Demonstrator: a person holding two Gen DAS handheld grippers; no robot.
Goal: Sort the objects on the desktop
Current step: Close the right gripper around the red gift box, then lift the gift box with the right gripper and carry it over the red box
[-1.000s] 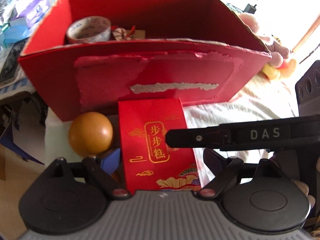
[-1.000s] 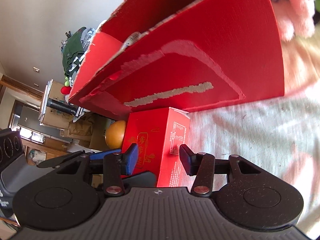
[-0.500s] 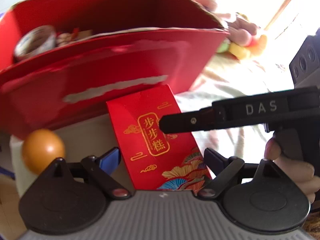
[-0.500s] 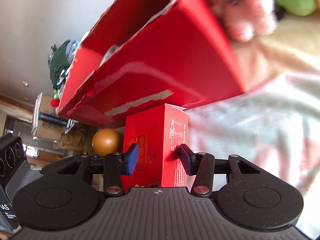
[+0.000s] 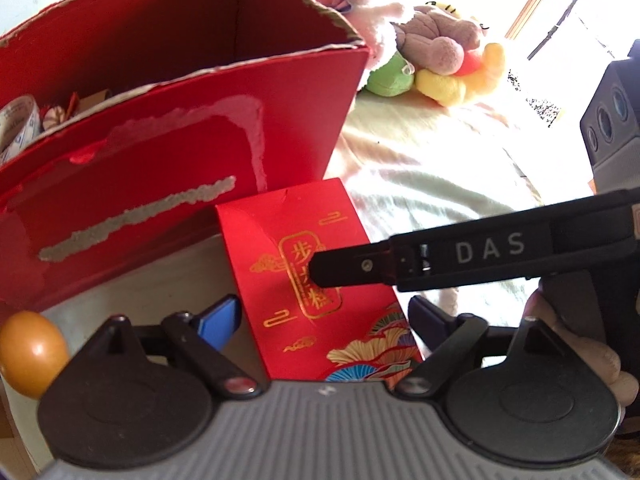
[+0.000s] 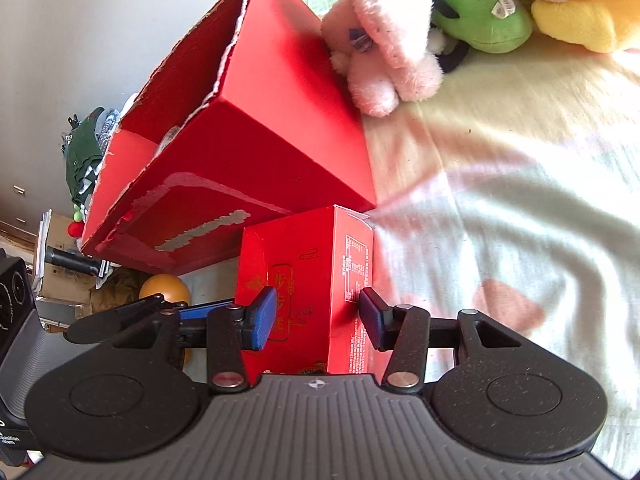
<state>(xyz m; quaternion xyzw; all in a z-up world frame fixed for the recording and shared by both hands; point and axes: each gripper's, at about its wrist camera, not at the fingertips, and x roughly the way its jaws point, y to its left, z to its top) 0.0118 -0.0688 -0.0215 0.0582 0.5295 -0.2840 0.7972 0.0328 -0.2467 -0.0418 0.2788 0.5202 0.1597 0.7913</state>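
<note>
Two tools work one small red carton [image 5: 304, 280], glossy cardboard, flat rectangular box with gold characters down its front and a fan pattern at the near end. Its long axis runs from the cameras away toward the big red box [image 5: 192, 128], far short end almost touching that box's front wall near the right corner. Right tool [image 6: 318, 316] grips the carton: one blue pad [image 6: 264, 316] on the printed front face, the other on the narrow side with small white text. Left tool [image 5: 324, 320] stands wide open, fingers either side of the carton's near end, not pressing it. From the left wrist view the right tool's black finger, marked DAS, lies across the carton front, with a hand [image 5: 580, 344] on its handle at right. Big red box is open-topped cardboard, torn ragged rim, paper peeled in grey strips on the front; inside at the left a roll of tape [image 5: 16, 128] and a small red-and-white trinket, unclear what. Smooth orange ball [image 5: 32, 352] sits left of the carton by the box. Pale wrinkled cloth [image 6: 500, 200] covers the surface. Fuzzy plush toys [image 6: 460, 12], pink, green, yellow, brown, piled at the box's right end, the pink one touching it.
</note>
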